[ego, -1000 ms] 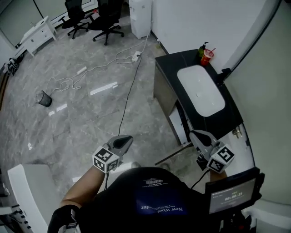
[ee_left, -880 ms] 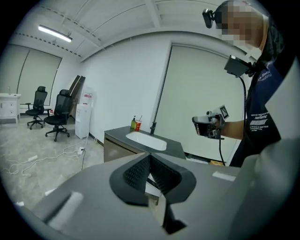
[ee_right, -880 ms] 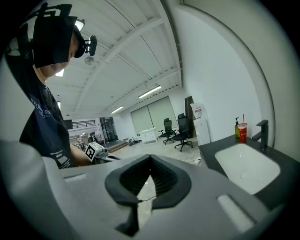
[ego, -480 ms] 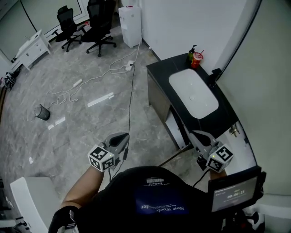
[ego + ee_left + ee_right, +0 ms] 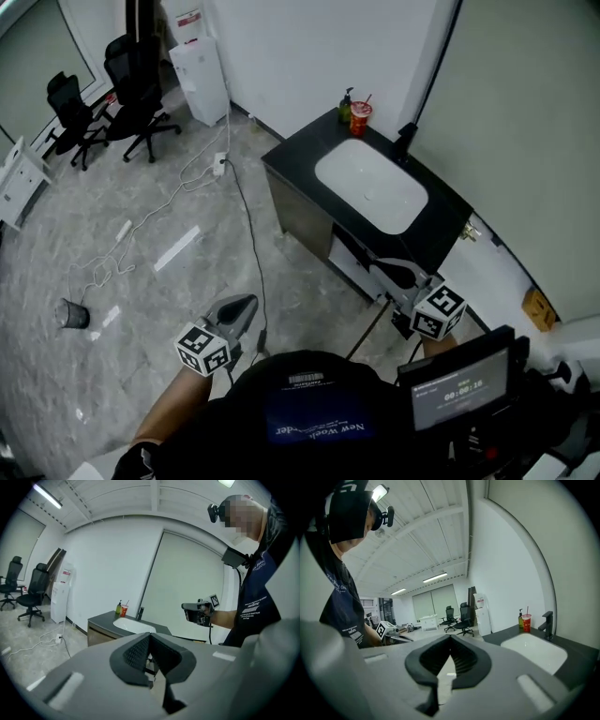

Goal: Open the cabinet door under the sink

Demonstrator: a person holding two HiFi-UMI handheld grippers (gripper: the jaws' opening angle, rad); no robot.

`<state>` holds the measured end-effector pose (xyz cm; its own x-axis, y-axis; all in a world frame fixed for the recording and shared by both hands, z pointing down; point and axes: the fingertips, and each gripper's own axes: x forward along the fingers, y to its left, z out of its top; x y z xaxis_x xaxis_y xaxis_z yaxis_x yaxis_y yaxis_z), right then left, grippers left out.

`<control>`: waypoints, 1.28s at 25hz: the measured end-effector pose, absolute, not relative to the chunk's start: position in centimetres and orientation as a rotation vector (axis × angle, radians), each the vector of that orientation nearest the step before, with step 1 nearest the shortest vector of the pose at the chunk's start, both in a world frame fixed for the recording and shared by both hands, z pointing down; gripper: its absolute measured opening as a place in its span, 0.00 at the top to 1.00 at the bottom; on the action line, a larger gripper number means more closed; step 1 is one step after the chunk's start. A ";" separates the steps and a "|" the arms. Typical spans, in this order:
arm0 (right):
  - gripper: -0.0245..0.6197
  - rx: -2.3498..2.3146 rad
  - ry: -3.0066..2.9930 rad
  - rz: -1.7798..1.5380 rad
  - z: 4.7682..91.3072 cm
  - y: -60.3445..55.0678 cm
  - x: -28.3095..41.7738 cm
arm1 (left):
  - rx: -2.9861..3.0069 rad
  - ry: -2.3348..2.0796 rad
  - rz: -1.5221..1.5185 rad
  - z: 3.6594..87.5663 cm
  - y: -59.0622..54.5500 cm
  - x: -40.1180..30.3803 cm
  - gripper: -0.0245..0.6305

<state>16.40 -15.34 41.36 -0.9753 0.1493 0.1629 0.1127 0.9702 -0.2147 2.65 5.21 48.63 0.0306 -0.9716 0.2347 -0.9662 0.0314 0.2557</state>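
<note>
While both grippers hang clenched & empty, left gripper (image 5: 242, 307) at 7 o'clock, right gripper (image 5: 382, 272) at 4, the cabinet door (image 5: 302, 214) sits under sink (image 5: 370, 185), approx 12. Prob stiff, light hinged panel; hook free edge, handle not visible.

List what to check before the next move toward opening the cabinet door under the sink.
1. Left gripper empty: ok, fingers shut on nothing.
2. Right gripper empty: ok, also shut.
3. Fingers open for a grasp: not ok.
4. Where to grasp on the cabinet: cannot tell.
5. Path to it free: not ok, cable lies across it.
</note>
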 end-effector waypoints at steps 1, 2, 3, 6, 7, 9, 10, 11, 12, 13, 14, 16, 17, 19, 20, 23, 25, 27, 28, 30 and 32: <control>0.96 -0.163 -2.946 0.324 41.5 -14.9 15.4 | 1.997 -1.948 -0.002 48.4 5.5 1.4 0.96; 0.96 -0.126 -2.949 0.337 41.5 -14.6 14.4 | 2.025 -1.929 0.015 48.0 5.6 0.0 0.96; 0.96 -0.085 -2.952 0.342 41.5 -14.4 13.5 | 2.054 -1.909 0.025 47.5 5.5 -1.4 0.96; 0.96 0.032 -2.954 0.343 41.4 -13.5 11.5 | 2.134 -1.839 0.030 45.9 5.4 -4.6 0.96; 0.96 0.061 -2.952 0.348 41.5 -13.1 11.0 | 2.159 -1.818 0.032 45.5 5.4 -5.4 0.96; 0.96 0.104 -2.949 0.361 41.6 -12.4 10.1 | 2.201 -1.791 0.041 44.8 5.3 -6.8 0.96; 0.96 0.122 -2.949 0.366 41.6 -12.1 9.7 | 2.213 -1.784 0.039 44.4 5.1 -7.6 0.96; 0.96 0.140 -2.949 0.368 41.5 -12.0 9.3 | 2.223 -1.778 0.031 44.0 4.9 -8.4 0.96; 0.96 0.156 -2.950 0.367 41.4 -11.9 9.0 | 2.233 -1.770 0.018 43.6 4.5 -9.1 0.96; 0.96 0.170 -2.951 0.363 41.3 -11.9 8.7 | 2.244 -1.760 0.006 43.4 4.1 -9.8 0.96; 0.96 0.183 -2.952 0.358 41.1 -12.1 8.4 | 2.255 -1.750 -0.002 43.2 3.6 -10.3 0.96; 0.96 0.207 -2.951 0.352 41.1 -13.3 8.1 | 2.264 -1.731 -0.003 42.8 2.0 -11.0 0.96; 0.96 0.218 -2.949 0.355 41.1 -14.2 8.1 | 2.265 -1.725 -0.002 42.6 1.0 -11.2 0.96; 0.96 0.238 -2.945 0.358 41.2 -16.5 8.1 | 2.279 -1.714 -0.020 42.5 -1.3 -11.6 0.96; 0.96 0.245 -2.945 0.356 41.1 -17.8 8.1 | 2.288 -1.709 -0.033 42.3 -2.7 -11.7 0.96; 0.96 0.257 -2.958 0.342 40.4 -21.4 8.1 | 2.294 -1.690 -0.056 41.2 -6.5 -11.5 0.96; 0.96 0.258 -2.971 0.325 39.8 -23.2 8.1 | 2.306 -1.677 -0.070 40.6 -8.5 -11.3 0.96; 0.96 0.261 -2.980 0.306 39.3 -25.2 8.3 | 2.327 -1.671 -0.079 40.2 -10.8 -11.2 0.96; 0.96 0.262 -2.983 0.298 39.1 -26.1 8.5 | 2.334 -1.670 -0.076 39.9 -11.9 -10.9 0.96; 0.96 0.264 -2.985 0.291 39.1 -27.8 8.9 | 2.345 -1.668 -0.070 39.5 -14.0 -10.4 0.96; 0.96 0.269 -2.987 0.290 39.2 -29.1 9.2 | 2.355 -1.658 -0.074 39.2 -15.8 -10.0 0.96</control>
<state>9.18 -29.12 39.24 -0.9758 -0.1639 0.1445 -0.1886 0.9657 -0.1786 -10.01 -15.84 39.25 0.3474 -0.9316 0.1071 -0.9184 -0.3149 0.2396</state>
